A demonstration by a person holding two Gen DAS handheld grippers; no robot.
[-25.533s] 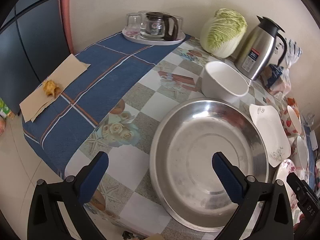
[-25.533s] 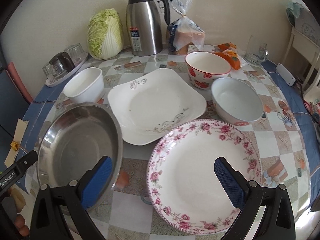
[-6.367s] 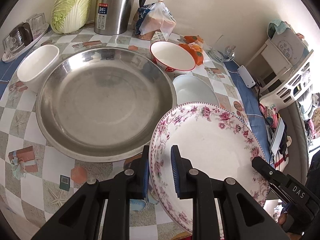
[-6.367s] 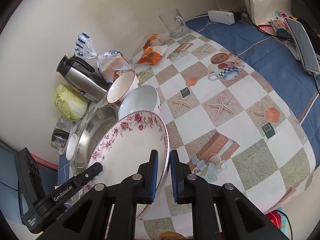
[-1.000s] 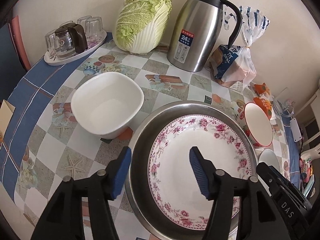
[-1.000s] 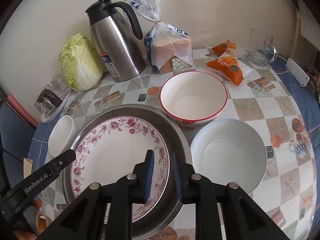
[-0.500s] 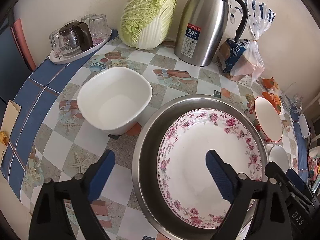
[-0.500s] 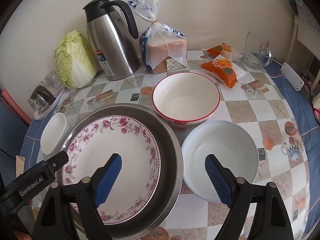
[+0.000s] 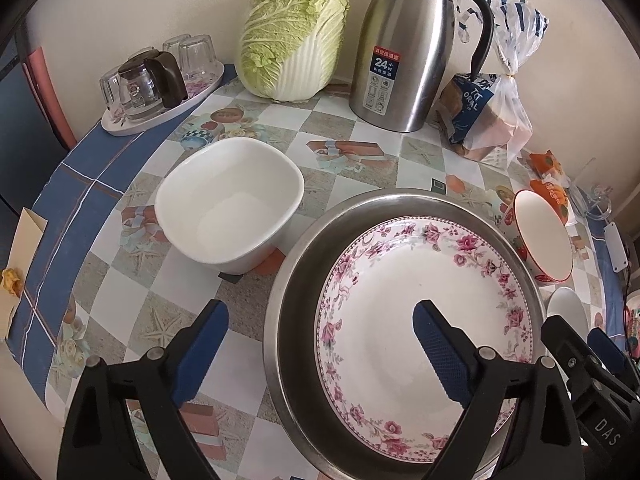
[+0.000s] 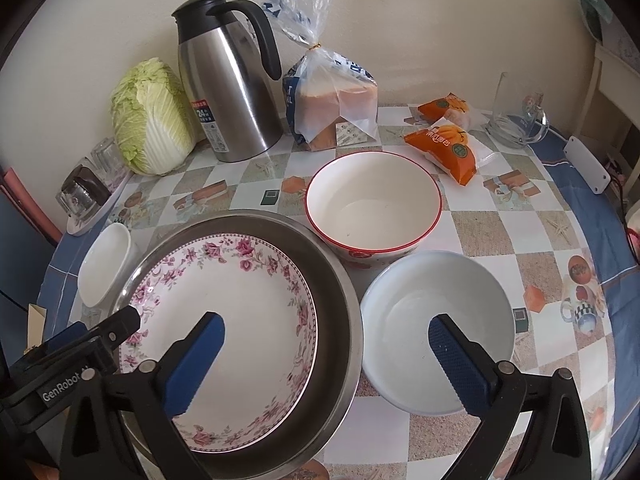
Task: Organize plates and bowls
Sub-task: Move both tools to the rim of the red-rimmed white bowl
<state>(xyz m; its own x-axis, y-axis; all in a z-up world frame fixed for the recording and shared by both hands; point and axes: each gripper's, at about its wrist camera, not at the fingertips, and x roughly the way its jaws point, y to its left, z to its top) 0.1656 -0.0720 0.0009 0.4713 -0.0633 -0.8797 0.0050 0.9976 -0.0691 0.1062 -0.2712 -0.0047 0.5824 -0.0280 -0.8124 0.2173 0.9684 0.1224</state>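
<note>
Floral plate lies flat inside the big steel basin, which sits on the table with its checked, patterned cloth. Seen from the right wrist, the same floral plate fills most of the steel basin, leaving a dark crescent of bare metal on the right side.

Left gripper hangs above the near edge of the basin with its blue pads spread wide and nothing between them; one pad is over the tablecloth, the other over the plate. Right gripper is likewise spread wide and empty, one pad above the plate, the other above the pale blue bowl that stands just beside the basin on its right.

Behind that bowl, touching or nearly touching the basin rim, stands a red-rimmed bowl. On the basin's other side a white square bowl rests close to it.

Along the wall stand a napa cabbage, a steel thermos jug and a bagged loaf of bread; two orange snack packets lie near a glass mug
</note>
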